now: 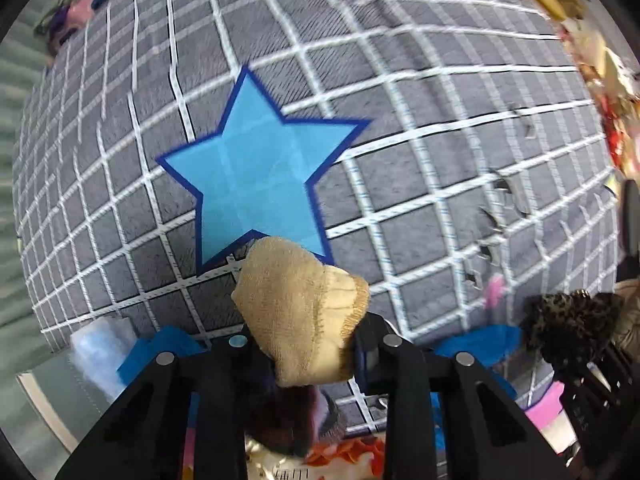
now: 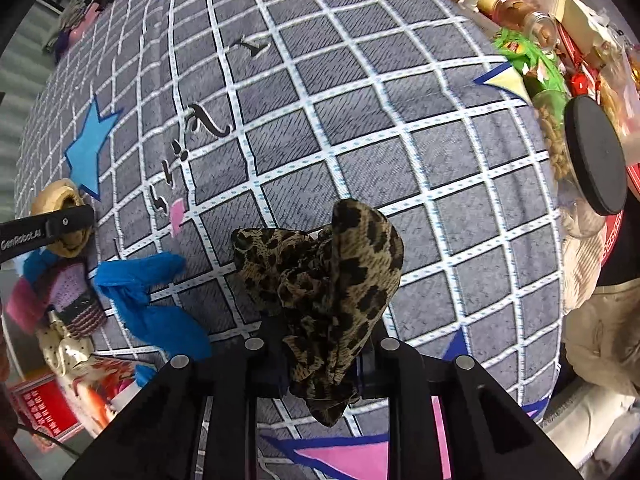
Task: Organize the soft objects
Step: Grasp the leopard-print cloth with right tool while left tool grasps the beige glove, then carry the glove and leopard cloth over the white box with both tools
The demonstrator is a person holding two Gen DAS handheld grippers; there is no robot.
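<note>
Pinching: left gripper [image 1: 308, 356] tan sock [image 1: 300, 312], right gripper [image 2: 320, 360] leopard scrunchie [image 2: 324, 276].

One tan sock [image 1: 304, 320]; one leopard scrunchie [image 2: 324, 280]; one blue glove [image 2: 148, 300]

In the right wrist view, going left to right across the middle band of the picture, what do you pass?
Tan sock held by the other tool → blue glove lying on the grid cloth → leopard-print fabric clamped in the right tool → black round lid.
</note>
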